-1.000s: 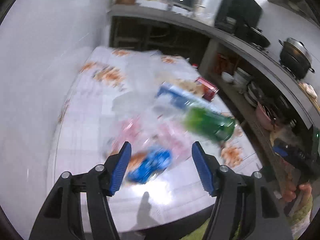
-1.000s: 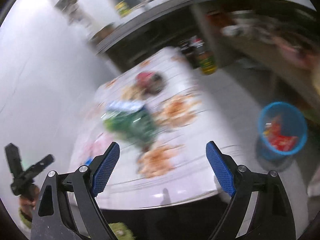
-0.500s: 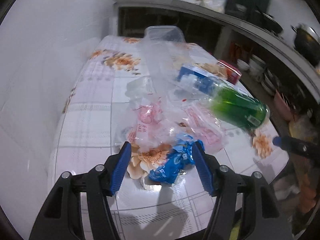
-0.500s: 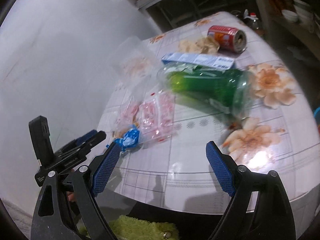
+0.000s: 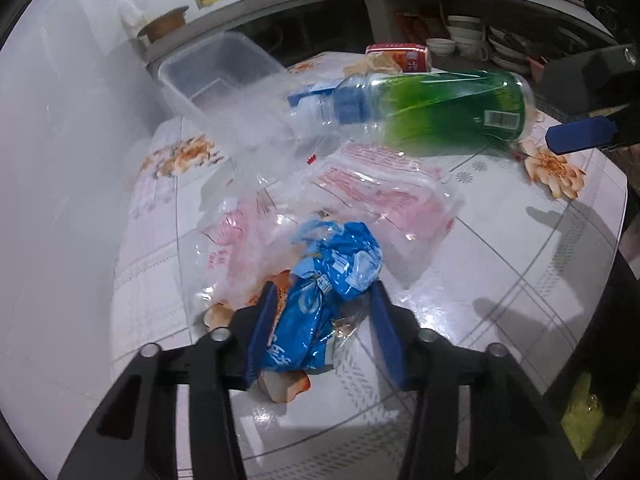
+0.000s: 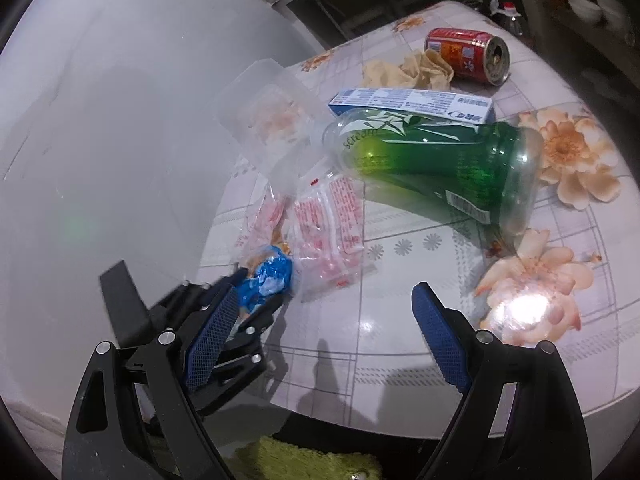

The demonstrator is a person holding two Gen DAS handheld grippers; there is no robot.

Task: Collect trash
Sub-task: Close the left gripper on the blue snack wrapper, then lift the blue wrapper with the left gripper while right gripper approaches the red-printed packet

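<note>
My left gripper (image 5: 322, 312) is down on the table (image 5: 520, 264), jaws closing around the blue wrapper (image 5: 320, 280), which sits crumpled between the pads at the near edge; the left pad touches it, the right pad stands just clear. My right gripper (image 6: 320, 312) hangs over the near edge, jaws wide apart, nothing between them. Clear pink-printed bags (image 6: 328, 224) lie just behind the wrapper. Beyond them a green bottle (image 6: 440, 160) lies on its side against a box (image 6: 412, 105). A red can (image 6: 466, 54) and crumpled paper (image 6: 408, 70) lie farther back, a clear tub (image 5: 216, 68) toward the wall.
</note>
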